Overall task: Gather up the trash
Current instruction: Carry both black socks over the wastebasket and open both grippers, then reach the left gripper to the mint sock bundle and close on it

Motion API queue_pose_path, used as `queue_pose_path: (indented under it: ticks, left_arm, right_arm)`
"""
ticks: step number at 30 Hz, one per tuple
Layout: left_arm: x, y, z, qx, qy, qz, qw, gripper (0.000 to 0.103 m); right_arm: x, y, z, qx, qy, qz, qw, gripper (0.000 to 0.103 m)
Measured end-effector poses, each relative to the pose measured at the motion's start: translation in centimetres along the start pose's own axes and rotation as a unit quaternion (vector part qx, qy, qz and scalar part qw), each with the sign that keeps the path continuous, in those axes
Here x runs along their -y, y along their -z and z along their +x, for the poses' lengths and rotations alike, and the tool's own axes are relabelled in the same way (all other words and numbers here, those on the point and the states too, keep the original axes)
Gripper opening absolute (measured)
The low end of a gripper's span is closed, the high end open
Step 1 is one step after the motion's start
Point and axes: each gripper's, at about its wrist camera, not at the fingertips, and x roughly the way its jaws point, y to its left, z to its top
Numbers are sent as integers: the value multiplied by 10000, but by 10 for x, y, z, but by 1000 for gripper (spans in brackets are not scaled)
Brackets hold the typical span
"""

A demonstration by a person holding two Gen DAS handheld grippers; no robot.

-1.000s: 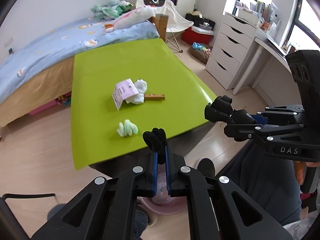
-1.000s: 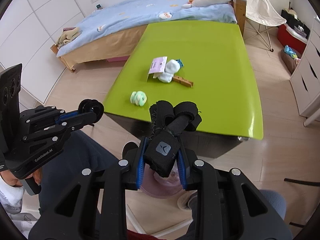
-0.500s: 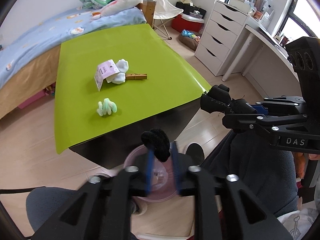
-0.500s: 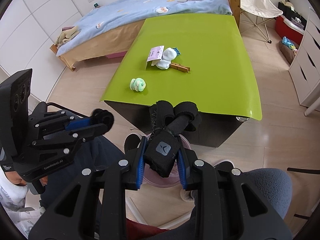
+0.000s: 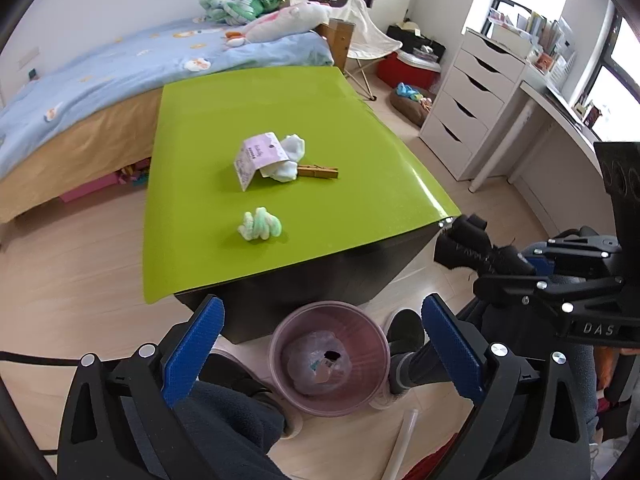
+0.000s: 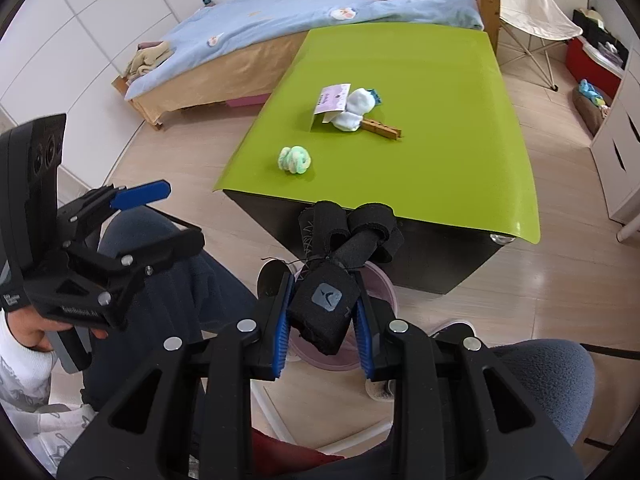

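My left gripper [image 5: 322, 304] hangs over a pink waste bin [image 5: 280, 364] on the floor. Its jaws are opening wide and nothing is between them. A small dark piece [image 5: 331, 356] lies inside the bin. My right gripper [image 6: 323, 280] is shut on a black fabric strap bundle [image 6: 348, 236], held above the same bin [image 6: 382, 280], in front of the table's near edge. On the green table [image 5: 352, 216] lie a green-white wad [image 5: 260, 226], a white cloth with a pink card [image 5: 280, 156], and a wooden clothespin [image 5: 318, 171].
The table has a dark side panel facing me. A person's legs and shoes [image 5: 404, 328] flank the bin. A bed [image 5: 80, 92] stands behind the table, a white drawer unit [image 5: 472, 96] at the right, and a folding chair [image 6: 532, 12] at the far end.
The left gripper went from shut on a small black wad to wide open, and the wad has left its jaws. The right gripper kept its hold on the black bundle.
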Motion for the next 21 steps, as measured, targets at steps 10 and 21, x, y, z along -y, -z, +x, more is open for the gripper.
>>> queue_pose_path:
  ticks: [10, 21]
  left_arm:
    - [-22, 7, -11, -3, -125, -244, 9996, 95]
    - [-22, 7, -9, -77, -149, -237, 9996, 95]
  right_arm:
    - [-8, -2, 12, -96, -154, -65, 9998, 91]
    - [2, -3, 10, -19, 99, 107, 9999, 96]
